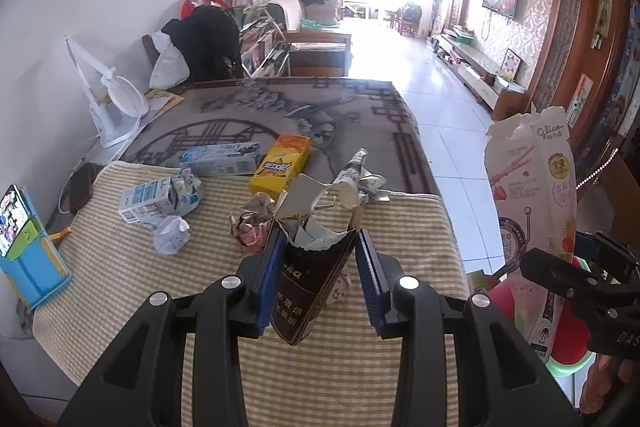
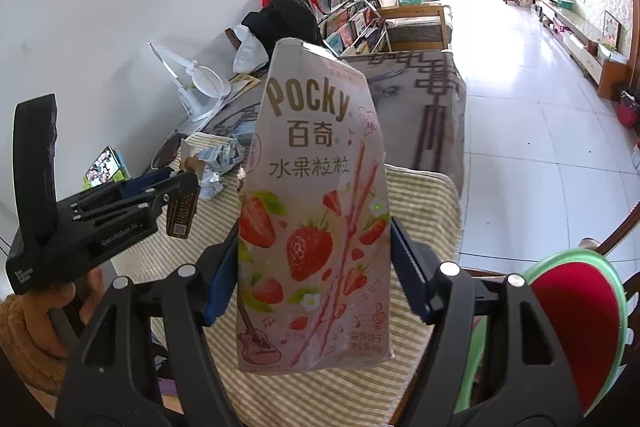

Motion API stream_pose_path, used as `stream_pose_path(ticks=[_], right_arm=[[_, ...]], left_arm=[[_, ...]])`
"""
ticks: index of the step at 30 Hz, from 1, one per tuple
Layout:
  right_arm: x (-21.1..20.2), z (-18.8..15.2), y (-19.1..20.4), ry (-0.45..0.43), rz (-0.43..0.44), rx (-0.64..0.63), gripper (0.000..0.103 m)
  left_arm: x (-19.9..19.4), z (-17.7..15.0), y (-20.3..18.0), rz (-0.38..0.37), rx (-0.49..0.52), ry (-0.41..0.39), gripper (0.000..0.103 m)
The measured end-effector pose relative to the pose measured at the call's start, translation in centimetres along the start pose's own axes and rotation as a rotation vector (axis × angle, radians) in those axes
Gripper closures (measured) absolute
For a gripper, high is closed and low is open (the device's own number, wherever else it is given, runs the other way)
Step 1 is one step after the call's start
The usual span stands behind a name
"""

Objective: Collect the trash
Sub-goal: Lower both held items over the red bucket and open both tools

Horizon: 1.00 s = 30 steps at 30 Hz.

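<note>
My left gripper (image 1: 316,267) is shut on a torn dark brown cigarette pack (image 1: 308,283) and holds it above the striped cloth (image 1: 340,367). In the right wrist view the left gripper (image 2: 176,195) shows at the left with the cigarette pack (image 2: 182,215) in it. My right gripper (image 2: 316,267) is shut on a pink Pocky box (image 2: 316,219), held upright off the table's right side; the Pocky box also shows in the left wrist view (image 1: 532,211). More trash lies on the table: a crushed milk carton (image 1: 160,197), a paper ball (image 1: 171,235), a crumpled wrapper (image 1: 252,223), a yellow box (image 1: 282,163), a blue box (image 1: 220,159), crumpled foil (image 1: 360,179).
A phone on a blue stand (image 1: 24,239) sits at the table's left edge. A white desk lamp (image 1: 112,99) stands at the far left. A red and green watermelon-patterned stool (image 2: 576,323) is below right of the table. Tiled floor (image 1: 452,131) runs along the right.
</note>
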State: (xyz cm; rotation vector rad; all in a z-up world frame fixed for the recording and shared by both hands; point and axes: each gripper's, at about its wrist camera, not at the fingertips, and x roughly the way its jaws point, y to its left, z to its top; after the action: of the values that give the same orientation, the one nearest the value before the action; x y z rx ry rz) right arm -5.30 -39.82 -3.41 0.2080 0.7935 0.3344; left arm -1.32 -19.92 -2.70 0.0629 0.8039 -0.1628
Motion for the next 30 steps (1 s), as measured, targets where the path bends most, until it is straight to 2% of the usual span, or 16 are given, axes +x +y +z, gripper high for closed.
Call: stream_pose_path(ticks=[3, 6, 16, 20, 21, 22, 23, 28, 30], right_arm=[[-0.2, -0.4, -1.0, 0.014, -0.031, -0.002, 0.036], [-0.4, -1.0, -2.5, 0.029, -0.068, 0.004, 0.036], [-4.5, -4.9, -10.6, 0.044, -0.298, 0.154, 0.036], [-5.7, -6.3, -12.7, 0.074, -0.393, 0.181, 0.035], [-5.9, -6.5, -13.2, 0.083, -0.428, 0.185, 0.029], [-6.3, -6.9, -13.6, 0.083, -0.464, 0.192, 0.016], [-7.0, -7.2, -14.0, 0.069, -0.512, 0.21, 0.012], [-10.8, -8.2, -16.9, 0.008, -0.638, 0.336, 0.009], [-12.2, -8.6, -17.8, -0.018, -0.679, 0.376, 0.009]], left_arm=[[0.3, 0.0, -0.8, -0.025, 0.006, 0.012, 0.069], [0.7, -0.3, -2.3, -0.1, 0.001, 0.028, 0.069], [1.0, -1.2, -8.8, -0.296, 0.155, 0.057, 0.069], [1.4, -1.4, -11.4, -0.408, 0.189, 0.092, 0.069], [1.6, -1.4, -12.6, -0.444, 0.208, 0.105, 0.069], [1.6, -1.3, -13.4, -0.47, 0.222, 0.11, 0.069], [1.5, -1.4, -14.3, -0.494, 0.235, 0.113, 0.069], [0.9, -1.2, -20.8, -0.653, 0.349, 0.114, 0.069], [0.9, -1.3, -23.0, -0.706, 0.382, 0.122, 0.066]])
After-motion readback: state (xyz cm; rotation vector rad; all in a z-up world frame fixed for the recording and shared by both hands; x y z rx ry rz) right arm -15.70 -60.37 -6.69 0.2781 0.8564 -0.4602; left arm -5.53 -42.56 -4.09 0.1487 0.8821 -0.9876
